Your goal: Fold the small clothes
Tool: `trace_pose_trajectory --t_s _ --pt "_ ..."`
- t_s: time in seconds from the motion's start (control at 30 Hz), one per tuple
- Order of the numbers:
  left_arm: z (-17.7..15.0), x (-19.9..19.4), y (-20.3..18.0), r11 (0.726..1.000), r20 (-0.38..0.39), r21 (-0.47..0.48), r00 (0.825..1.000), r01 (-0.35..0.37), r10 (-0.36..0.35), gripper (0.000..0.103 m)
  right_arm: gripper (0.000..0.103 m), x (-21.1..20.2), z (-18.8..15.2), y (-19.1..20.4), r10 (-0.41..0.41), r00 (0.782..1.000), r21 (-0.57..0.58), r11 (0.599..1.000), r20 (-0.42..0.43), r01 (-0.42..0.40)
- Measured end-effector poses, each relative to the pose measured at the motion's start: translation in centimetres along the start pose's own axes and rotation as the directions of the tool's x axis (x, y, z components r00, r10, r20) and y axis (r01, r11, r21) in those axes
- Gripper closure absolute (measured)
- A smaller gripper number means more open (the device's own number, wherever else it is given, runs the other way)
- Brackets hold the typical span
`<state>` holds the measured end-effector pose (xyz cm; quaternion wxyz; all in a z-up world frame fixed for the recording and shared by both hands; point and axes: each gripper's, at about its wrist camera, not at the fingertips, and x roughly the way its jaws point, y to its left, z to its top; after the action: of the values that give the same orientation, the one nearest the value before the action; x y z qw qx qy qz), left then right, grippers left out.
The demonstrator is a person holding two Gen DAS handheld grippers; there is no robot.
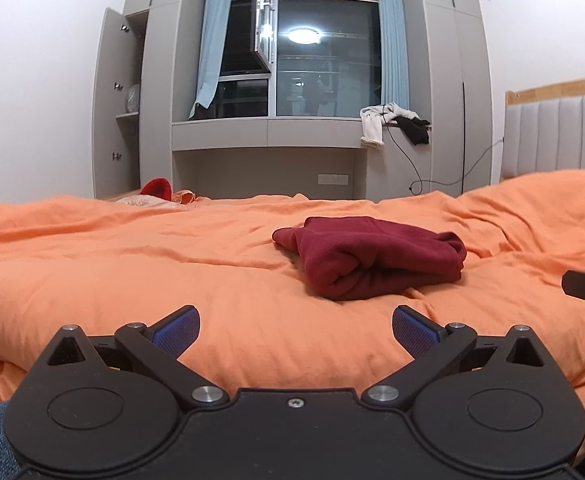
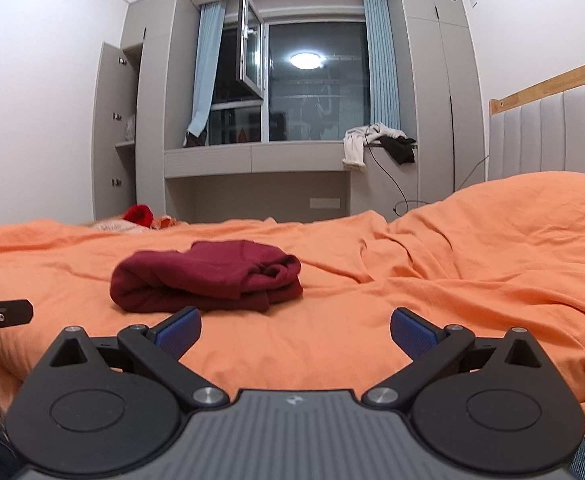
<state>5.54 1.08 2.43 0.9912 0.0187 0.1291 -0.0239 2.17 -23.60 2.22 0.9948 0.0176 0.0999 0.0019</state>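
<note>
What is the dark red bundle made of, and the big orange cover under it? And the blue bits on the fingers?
The dark red garment looks like thick, matte knit cloth, maybe fleece: soft rounded folds, no shine. The orange duvet seems a thin woven cotton-like fabric, with fine wrinkles and faint stripes. The blue pads look like rubber or textured plastic, showing a dotted grip pattern.

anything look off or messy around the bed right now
The maroon garment lies in a loose, lumpy bundle on the orange duvet, not squarely folded. Behind, white and black clothes hang off the window ledge, and a cabinet door stands open.
</note>
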Motion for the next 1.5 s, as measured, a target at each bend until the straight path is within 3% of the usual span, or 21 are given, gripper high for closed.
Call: trace_pose_trajectory --t_s 1.5 --pt "-0.17 0.34 -0.27 1.0 -0.015 0.008 1.0 -0.004 0.004 0.001 0.0 0.1 -0.18 0.12 0.0 1.0 -0.004 1.0 -0.01 0.0"
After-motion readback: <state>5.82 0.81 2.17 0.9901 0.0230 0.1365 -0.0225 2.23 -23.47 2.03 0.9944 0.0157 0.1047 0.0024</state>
